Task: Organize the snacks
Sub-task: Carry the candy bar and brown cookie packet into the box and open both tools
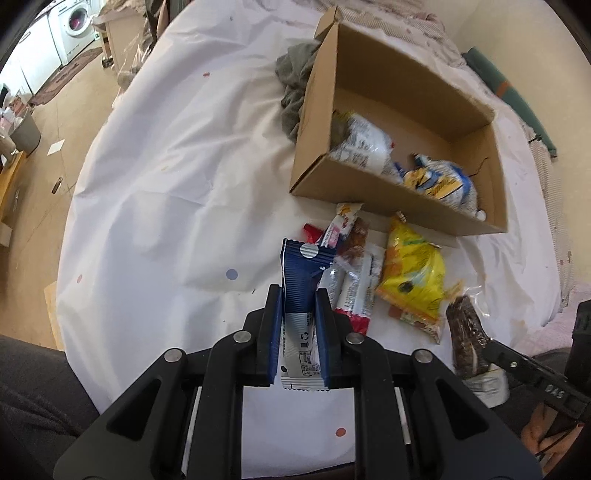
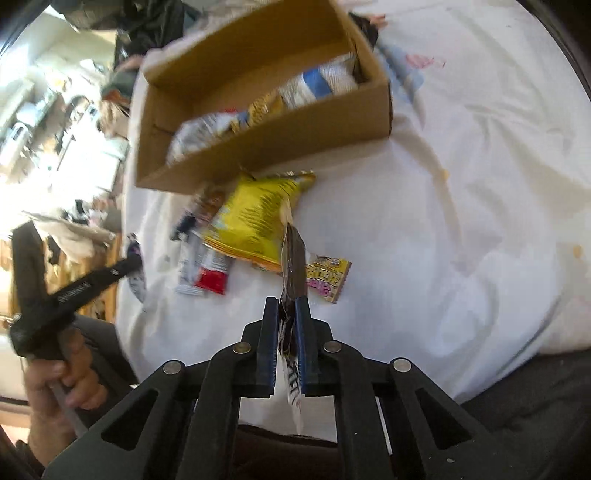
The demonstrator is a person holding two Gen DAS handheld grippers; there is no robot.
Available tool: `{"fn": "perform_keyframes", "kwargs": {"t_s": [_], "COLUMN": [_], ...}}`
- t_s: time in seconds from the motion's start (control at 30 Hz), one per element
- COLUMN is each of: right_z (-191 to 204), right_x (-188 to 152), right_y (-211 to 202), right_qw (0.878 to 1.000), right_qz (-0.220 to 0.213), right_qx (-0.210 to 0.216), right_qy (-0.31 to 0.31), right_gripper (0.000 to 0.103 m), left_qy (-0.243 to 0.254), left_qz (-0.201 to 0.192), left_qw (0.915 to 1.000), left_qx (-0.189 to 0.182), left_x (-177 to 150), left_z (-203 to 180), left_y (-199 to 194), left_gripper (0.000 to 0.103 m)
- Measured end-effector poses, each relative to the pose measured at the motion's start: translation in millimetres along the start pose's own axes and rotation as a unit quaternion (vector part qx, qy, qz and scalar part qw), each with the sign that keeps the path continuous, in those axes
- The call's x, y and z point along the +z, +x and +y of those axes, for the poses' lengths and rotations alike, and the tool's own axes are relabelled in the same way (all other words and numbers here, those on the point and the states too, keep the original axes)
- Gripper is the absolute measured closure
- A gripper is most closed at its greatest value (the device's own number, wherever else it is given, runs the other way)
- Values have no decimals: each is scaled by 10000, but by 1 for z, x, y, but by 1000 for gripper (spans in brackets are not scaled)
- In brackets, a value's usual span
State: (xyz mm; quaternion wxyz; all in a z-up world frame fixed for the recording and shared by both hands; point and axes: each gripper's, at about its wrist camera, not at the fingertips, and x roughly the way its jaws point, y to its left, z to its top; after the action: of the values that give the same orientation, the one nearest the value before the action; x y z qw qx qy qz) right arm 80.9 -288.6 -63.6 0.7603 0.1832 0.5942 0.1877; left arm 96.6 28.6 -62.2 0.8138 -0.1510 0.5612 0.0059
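Observation:
My left gripper (image 1: 298, 293) is shut on a blue and white snack packet (image 1: 301, 273), lifted over the white sheet. My right gripper (image 2: 287, 301) is shut on a dark brown cookie packet (image 2: 293, 266), which also shows at the lower right of the left wrist view as the cookie packet (image 1: 467, 332). A cardboard box (image 1: 321, 129) lies beyond with several packets inside. In front of it lie a yellow snack bag (image 1: 413, 273), a red and white bar (image 1: 354, 291) and a small yellow candy packet (image 2: 328, 278).
A grey cloth (image 1: 293, 81) is bunched against the box's far left side. The white sheet (image 1: 177, 177) spreads wide to the left of the snacks. A hand (image 2: 70, 373) holds the left gripper's handle. Floor and a washing machine (image 1: 75, 22) lie beyond the bed edge.

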Motion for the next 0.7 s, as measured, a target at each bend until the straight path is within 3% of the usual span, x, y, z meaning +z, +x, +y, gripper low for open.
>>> {"fn": "perform_keyframes", "kwargs": {"t_s": [0.37,0.57,0.7], "right_z": [31,51,52], "right_x": [23,64,97], "right_y": [-72,-95,-93], "right_qw": [9937,9853,9830], "right_qz": [-930,-1509,-1657], "right_qx": [601,693,666], "right_qy": [-184,-393,-416], "right_gripper": [95,95,95], "left_qy": [341,587,774], "left_qz": [-544,-747,-810], "left_qw": [9975,9946,9925], "left_qx": [-295,-421,-492], "left_x": [28,67,95], "left_z": [-19,-38,-54], "left_y": [-47,-64,-64], "left_gripper": [89,89,89]}}
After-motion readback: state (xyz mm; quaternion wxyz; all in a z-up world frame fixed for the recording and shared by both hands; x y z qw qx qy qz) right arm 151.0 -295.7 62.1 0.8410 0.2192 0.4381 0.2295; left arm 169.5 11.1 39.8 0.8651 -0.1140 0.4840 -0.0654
